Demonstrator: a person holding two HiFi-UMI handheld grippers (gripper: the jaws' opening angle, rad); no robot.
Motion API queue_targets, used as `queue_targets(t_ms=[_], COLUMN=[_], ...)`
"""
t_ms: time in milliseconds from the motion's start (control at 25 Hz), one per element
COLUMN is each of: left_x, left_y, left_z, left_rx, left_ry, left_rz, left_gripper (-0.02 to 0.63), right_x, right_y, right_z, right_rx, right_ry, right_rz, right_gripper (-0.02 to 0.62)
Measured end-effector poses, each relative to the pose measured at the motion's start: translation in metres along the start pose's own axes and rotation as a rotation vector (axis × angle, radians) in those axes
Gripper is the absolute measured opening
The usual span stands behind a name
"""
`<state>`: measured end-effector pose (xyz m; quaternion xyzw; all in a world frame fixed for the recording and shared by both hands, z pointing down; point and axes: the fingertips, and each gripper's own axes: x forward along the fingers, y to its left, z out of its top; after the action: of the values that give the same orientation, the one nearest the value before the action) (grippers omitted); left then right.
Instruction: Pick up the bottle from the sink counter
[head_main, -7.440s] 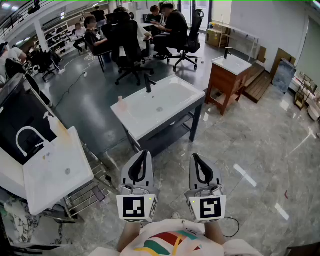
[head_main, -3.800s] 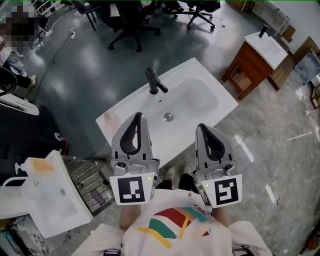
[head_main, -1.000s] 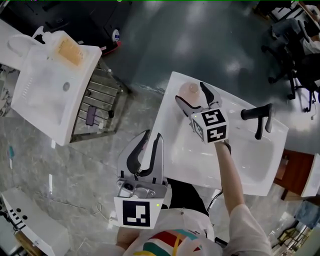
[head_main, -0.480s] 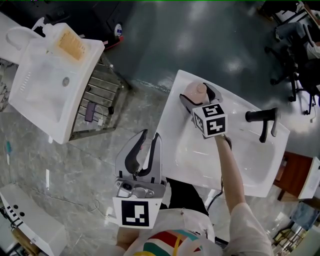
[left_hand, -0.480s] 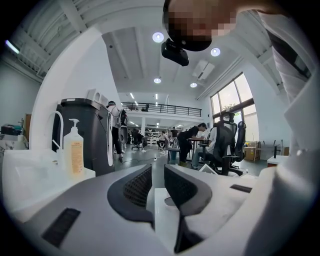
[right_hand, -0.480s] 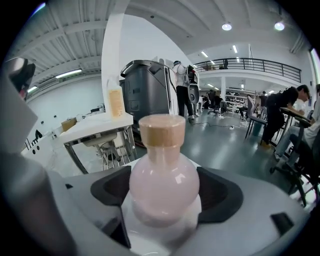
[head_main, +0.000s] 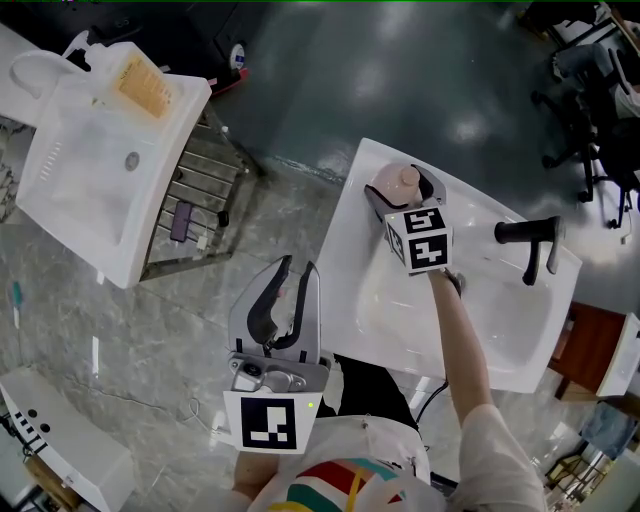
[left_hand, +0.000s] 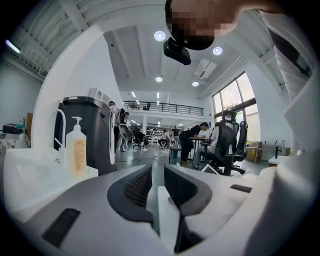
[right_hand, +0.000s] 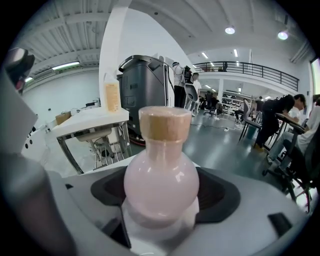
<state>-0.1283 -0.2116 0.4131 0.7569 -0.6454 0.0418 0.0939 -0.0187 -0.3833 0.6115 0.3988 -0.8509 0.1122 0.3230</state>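
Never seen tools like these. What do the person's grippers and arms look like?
The left gripper and right gripper each have a pale grey body, two curved jaws lined with black ribbed pads, and a white cube bearing black square markers. The person wears a white shirt with red, green and yellow stripes.

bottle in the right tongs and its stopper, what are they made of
Bottle: glossy pale pink, probably glass or glazed ceramic, given the sharp reflections on its round belly; plastic is possible. Stopper: matte tan, looks like cork or wood.
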Motion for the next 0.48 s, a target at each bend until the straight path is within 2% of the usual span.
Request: queue_targets(t_ms=[280,480], left_x=[-0.002,-0.001], left_y=[0.009,0.011], left_z=[0.007,0.020], left_rx=[-0.024,-0.007], left_ry=[-0.015,-0.038], left_rz=[0.030,0.033], left_gripper=[0.054,0.054], right_x=[-0.001,-0.020], right_y=[-0.004,-0.007], right_z=[0.002,0.030], right_rx=[0.023,0.049], right_ry=[-0.009,-0.079], right_rz=[-0.021,-0.042], right_gripper=[0.394,0.394])
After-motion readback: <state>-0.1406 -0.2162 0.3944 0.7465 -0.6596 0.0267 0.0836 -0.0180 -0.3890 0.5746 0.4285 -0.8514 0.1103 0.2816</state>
